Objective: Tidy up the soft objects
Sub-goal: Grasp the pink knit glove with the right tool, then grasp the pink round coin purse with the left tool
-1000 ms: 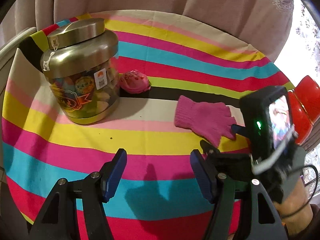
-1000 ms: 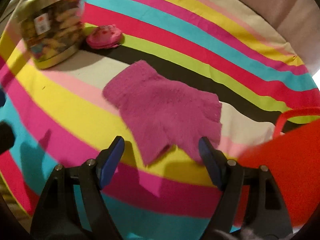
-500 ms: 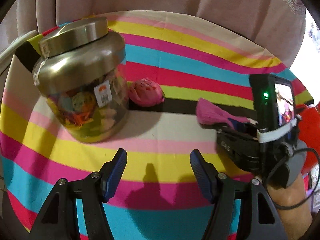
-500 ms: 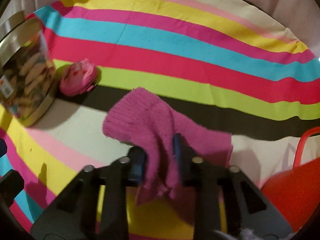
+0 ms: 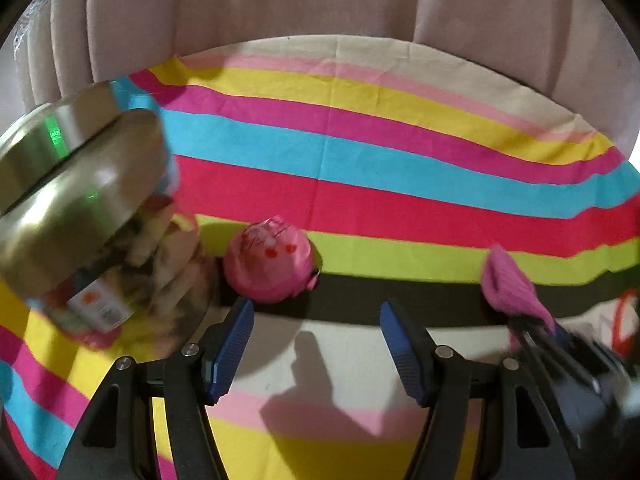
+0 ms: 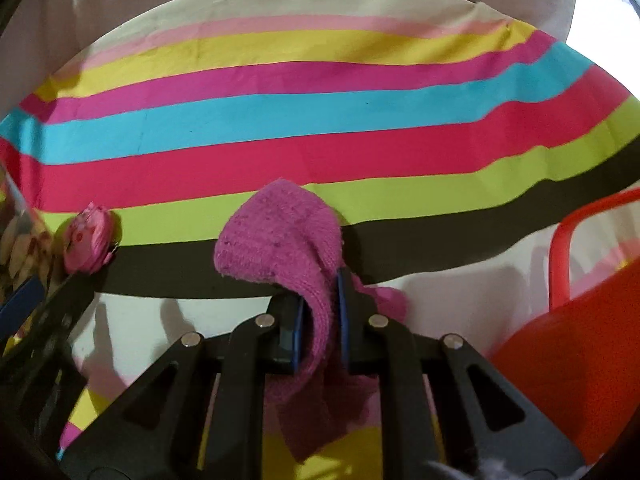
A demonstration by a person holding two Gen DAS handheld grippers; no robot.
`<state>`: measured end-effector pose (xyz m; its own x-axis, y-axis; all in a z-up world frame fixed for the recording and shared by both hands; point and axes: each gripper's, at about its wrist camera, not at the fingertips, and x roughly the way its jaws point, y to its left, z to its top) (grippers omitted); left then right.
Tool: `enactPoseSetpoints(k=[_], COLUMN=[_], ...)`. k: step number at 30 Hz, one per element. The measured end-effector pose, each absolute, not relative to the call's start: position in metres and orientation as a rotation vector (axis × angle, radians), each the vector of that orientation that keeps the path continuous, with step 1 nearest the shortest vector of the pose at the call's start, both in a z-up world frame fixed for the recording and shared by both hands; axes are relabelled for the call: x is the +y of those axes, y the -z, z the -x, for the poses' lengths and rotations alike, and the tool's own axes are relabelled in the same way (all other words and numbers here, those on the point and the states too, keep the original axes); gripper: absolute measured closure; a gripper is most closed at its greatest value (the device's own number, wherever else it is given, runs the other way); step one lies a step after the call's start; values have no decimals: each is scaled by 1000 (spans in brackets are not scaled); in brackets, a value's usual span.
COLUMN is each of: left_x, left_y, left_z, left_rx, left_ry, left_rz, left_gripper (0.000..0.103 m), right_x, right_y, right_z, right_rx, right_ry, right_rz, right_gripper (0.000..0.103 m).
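Note:
A magenta knitted glove (image 6: pixel 280 240) hangs bunched between the blue pads of my right gripper (image 6: pixel 318 312), which is shut on it, the cuff lifted off the striped cloth. The same glove (image 5: pixel 508 284) shows at the right of the left wrist view, with the right gripper (image 5: pixel 532 332) below it. A rolled pink soft bundle with red marks (image 5: pixel 272 264) lies on the dark stripe beside the jar, also visible as the pink bundle (image 6: pixel 88 244) at the left. My left gripper (image 5: pixel 316 340) is open and holds nothing, just short of the bundle.
A steel-lidded jar (image 5: pixel 80 220) full of sweets stands at the left, close to my left fingers. A red basket (image 6: pixel 580 320) sits at the right. The round table carries a striped cloth (image 6: pixel 320 120); pale curtains (image 5: pixel 320 0) hang behind.
My right gripper closed on the glove and lifted it off the cloth. My left gripper moved forward toward the pink bundle, staying open; the jar now looms larger at the left.

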<state>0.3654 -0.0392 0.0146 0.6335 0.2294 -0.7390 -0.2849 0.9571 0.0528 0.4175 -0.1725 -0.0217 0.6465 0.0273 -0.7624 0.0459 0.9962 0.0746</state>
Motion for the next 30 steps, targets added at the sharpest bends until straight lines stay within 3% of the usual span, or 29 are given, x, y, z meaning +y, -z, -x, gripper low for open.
enactPoseSetpoints(k=[26, 27, 29, 30], left_x=[-13, -14, -12, -12], left_y=[23, 23, 22, 22], left_z=[-472, -473, -477, -477], left_rx=[887, 886, 878, 875], left_ry=[-627, -612, -590, -577], left_rz=[180, 177, 171, 168], left_gripper=[36, 39, 54, 55], right_x=[-178, -177, -177, -177], right_y=[27, 28, 29, 29], right_z=[-413, -413, -413, -413], right_rx=[861, 859, 856, 854], right_ry=[-9, -10, -11, -12], right_rz=[-95, -94, -93, -91], right_gripper=[86, 86, 85, 85])
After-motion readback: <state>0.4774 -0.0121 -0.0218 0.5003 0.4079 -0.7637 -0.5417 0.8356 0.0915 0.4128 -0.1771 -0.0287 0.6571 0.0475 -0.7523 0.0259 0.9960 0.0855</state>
